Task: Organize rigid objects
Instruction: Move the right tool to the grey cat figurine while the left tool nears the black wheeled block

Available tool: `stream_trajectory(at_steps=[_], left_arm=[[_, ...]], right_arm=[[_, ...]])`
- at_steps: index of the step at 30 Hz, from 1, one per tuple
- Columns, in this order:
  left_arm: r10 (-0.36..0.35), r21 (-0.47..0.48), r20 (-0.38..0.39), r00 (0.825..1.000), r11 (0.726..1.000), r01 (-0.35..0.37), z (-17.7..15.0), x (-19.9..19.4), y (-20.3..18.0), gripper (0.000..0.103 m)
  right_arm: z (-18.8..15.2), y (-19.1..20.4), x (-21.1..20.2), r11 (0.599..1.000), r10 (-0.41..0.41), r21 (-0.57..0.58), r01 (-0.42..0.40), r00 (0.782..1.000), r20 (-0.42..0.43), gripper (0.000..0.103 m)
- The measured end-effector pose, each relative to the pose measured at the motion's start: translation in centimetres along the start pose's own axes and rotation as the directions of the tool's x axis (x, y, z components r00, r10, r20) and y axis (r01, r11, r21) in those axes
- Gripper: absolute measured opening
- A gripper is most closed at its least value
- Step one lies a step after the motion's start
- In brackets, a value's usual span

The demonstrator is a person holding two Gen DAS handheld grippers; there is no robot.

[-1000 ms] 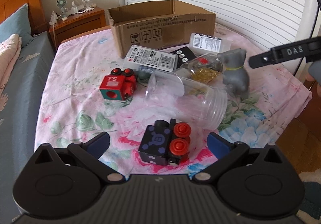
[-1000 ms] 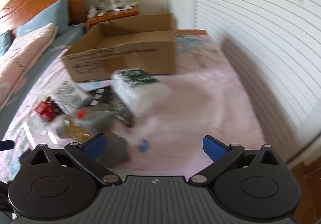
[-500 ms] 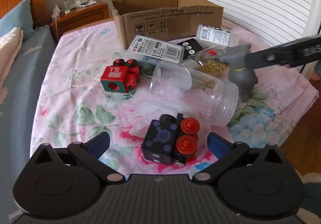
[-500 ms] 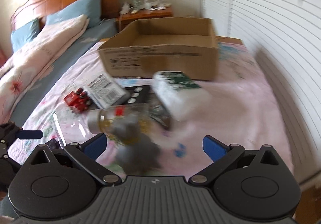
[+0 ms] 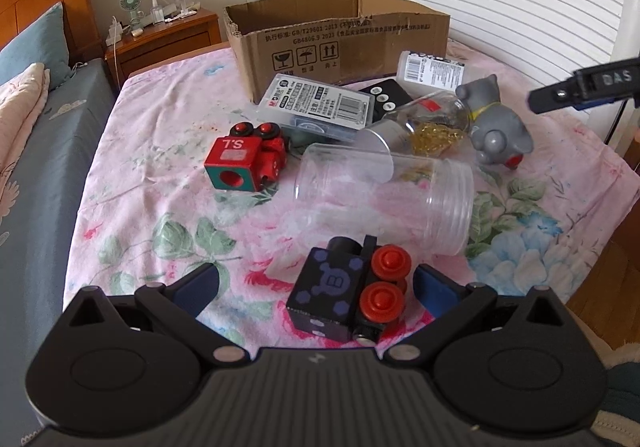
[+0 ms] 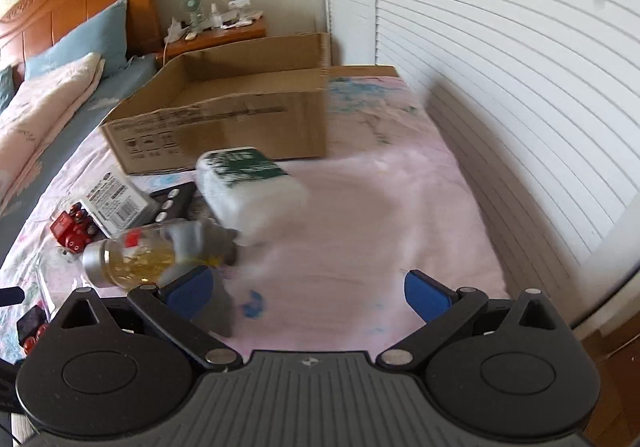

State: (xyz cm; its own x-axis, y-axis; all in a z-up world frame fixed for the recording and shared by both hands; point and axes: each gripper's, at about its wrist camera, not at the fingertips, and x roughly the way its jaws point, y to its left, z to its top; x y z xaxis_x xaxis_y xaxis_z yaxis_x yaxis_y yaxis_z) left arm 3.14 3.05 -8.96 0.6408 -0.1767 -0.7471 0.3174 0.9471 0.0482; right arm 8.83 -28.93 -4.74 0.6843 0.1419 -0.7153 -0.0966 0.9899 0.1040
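Note:
A dark blue toy train block with red wheels lies between the open fingers of my left gripper. Beyond it lie a clear plastic jar on its side, a red toy train block, a flat labelled case, a small jar of gold bits, a grey toy animal and a white bottle. An open cardboard box stands behind. My right gripper is open and empty, over the bedspread right of the grey toy.
A black remote lies by the box. The pink floral bedspread drops off at the right edge. A bed with pillows and a wooden nightstand stand at left. White slatted doors run along the back and right.
My left gripper has moved closer to the dark blue train block, which now sits between its fingers. The right gripper's view has swung across the pile; its fingers stay open.

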Motion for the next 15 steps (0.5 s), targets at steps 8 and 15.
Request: stream_trajectory(at_steps=[8,15], left_arm=[[-0.015,0.055,0.029,0.999,0.998,0.013,-0.3,-0.3,0.0,0.099],[-0.090,0.109,0.029,0.996,0.990,0.086,-0.1,-1.0,0.0,0.065]], right_arm=[[-1.5,0.7,0.5,0.992,0.108,-0.067,-0.110,0.994,-0.034,0.103],[-2.3,2.8,0.9,0.962,0.195,-0.182,-0.202,0.979,-0.053,0.103]])
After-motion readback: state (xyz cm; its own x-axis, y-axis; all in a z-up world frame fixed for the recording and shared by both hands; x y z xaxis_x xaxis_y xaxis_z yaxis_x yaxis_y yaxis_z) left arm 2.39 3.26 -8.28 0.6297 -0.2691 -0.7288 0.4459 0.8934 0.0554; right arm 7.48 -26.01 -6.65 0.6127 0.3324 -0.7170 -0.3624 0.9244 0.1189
